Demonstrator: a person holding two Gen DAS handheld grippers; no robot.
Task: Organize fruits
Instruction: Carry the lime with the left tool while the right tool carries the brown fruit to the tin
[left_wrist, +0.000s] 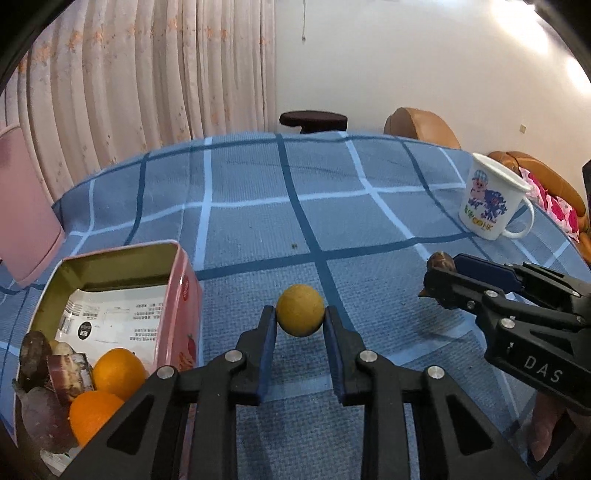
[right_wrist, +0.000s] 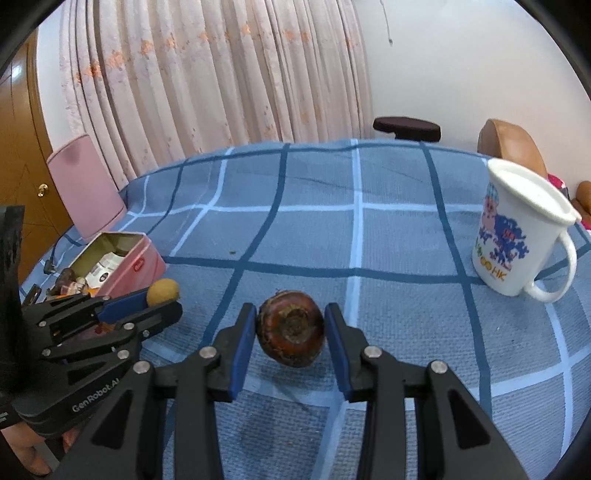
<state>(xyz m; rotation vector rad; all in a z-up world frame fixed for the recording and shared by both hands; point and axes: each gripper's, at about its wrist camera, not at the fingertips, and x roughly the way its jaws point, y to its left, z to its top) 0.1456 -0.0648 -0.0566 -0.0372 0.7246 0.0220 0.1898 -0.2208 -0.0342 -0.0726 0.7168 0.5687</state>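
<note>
Yellow fruit (left_wrist: 300, 310) between left claw (left_wrist: 300, 320) pads

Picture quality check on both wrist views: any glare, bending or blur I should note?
Left wrist view: bright glare on the wall at upper right, dark corners, and the tablecloth grid bows outward; the yellow fruit is sharp. Right wrist view: even light, same bowing, the mug leans near the edge; the brown fruit is in focus.

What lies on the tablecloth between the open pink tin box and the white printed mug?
Only bare blue checked tablecloth separates the pink tin box from the white printed mug, apart from a tiny dark speck; the right wrist view shows this.
</note>
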